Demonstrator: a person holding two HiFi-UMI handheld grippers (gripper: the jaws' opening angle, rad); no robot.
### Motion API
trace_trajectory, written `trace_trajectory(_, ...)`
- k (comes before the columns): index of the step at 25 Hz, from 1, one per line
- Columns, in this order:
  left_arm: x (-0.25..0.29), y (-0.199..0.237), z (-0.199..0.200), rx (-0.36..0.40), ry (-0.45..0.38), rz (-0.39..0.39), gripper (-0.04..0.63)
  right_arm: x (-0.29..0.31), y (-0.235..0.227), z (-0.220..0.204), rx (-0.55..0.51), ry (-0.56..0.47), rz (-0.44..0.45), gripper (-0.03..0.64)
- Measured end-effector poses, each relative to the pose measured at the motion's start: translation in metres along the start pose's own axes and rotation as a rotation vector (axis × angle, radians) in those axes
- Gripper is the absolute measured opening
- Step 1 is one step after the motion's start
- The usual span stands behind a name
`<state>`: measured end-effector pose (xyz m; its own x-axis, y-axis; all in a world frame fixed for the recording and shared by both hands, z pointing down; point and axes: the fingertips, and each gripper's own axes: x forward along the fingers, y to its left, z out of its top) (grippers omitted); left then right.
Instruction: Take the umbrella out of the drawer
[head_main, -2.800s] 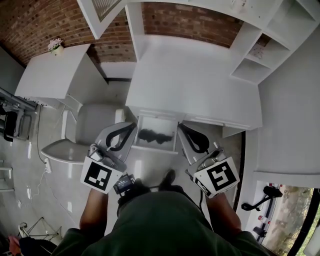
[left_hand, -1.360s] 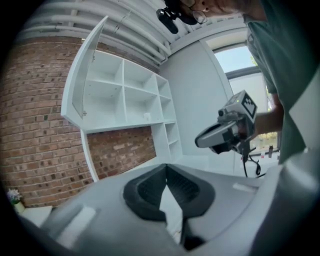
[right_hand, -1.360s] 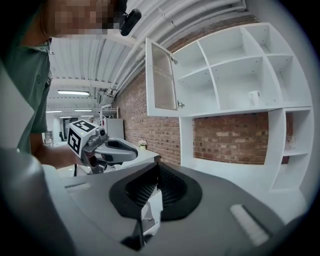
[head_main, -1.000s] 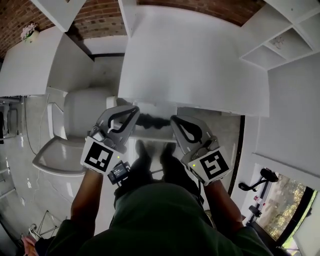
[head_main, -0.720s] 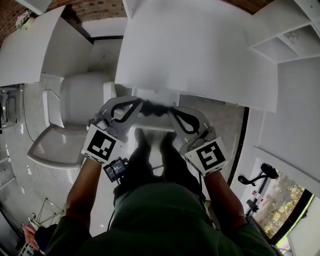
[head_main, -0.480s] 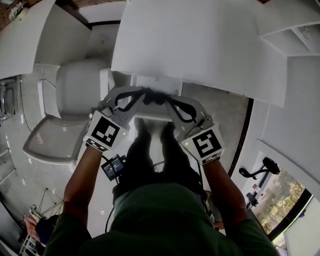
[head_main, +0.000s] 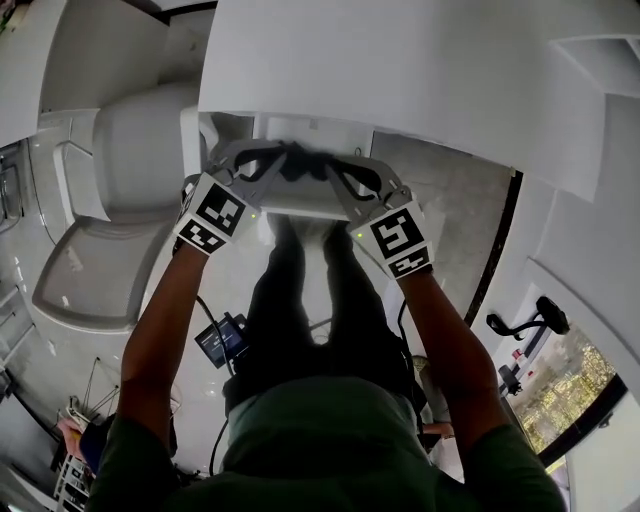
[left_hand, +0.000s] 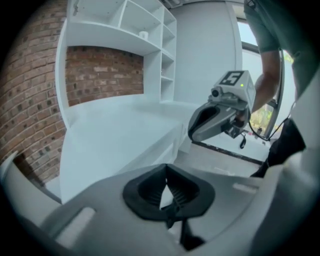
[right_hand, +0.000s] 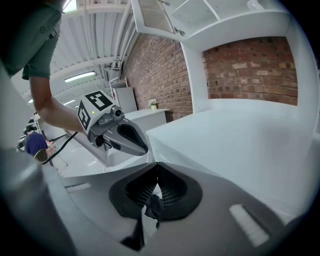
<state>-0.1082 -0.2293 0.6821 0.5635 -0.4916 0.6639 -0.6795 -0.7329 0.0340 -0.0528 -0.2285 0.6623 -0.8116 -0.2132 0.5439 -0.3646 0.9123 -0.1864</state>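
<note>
Reach step, by the look of it: left gripper (head_main: 281, 154) & right gripper (head_main: 329, 168), jaws together, nothing clamped, poised over open drawer (head_main: 292, 212), upper centre of head view. Umbrella (head_main: 304, 162) inside, betw. the tips. Next: open jaws, clamp umbrella, lift out.

Both closed, left tool (head_main: 280, 155) and right tool (head_main: 325, 167) angle downward.

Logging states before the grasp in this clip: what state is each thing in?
Drawer: open, pulled out from under the desk.
Umbrella: folded, lying in the drawer.
Left gripper: shut, tips together.
Right gripper: shut, tips together.
</note>
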Motion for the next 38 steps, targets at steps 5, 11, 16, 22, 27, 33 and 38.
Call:
trace_trajectory(5, 0.05, 0.005, -0.06, -0.015, 0.067, -0.034, 0.002, 0.045, -0.016, -0.063, -0.011, 0.083, 0.027, 0.006)
trace_trajectory(11, 0.102, 0.002, -0.128, 0.018, 0.148, -0.108, 0.006, 0.095, -0.025, -0.143, -0.007, 0.183, 0.073, 0.027)
trace_trajectory(16, 0.145, -0.002, -0.188, 0.067, 0.239, -0.182, 0.041, 0.132, -0.039, -0.201, -0.029, 0.253, 0.088, 0.055)
trace_trajectory(22, 0.186, -0.012, -0.251, 0.142, 0.34, -0.292, 0.156, 0.175, -0.033, -0.262, -0.112, 0.341, 0.186, 0.154)
trace_trajectory(27, 0.209, -0.025, -0.278, 0.161, 0.38, -0.366, 0.27, 0.198, -0.033, -0.316, -0.176, 0.463, 0.241, 0.239)
trace_trajectory(33, 0.229, -0.041, -0.304, 0.247, 0.452, -0.413, 0.347, 0.215, -0.034, -0.36, -0.266, 0.572, 0.278, 0.319)
trace_trajectory(38, 0.241, -0.04, -0.313, 0.261, 0.481, -0.396, 0.329, 0.225, -0.04, -0.384, -0.308, 0.66, 0.288, 0.327)
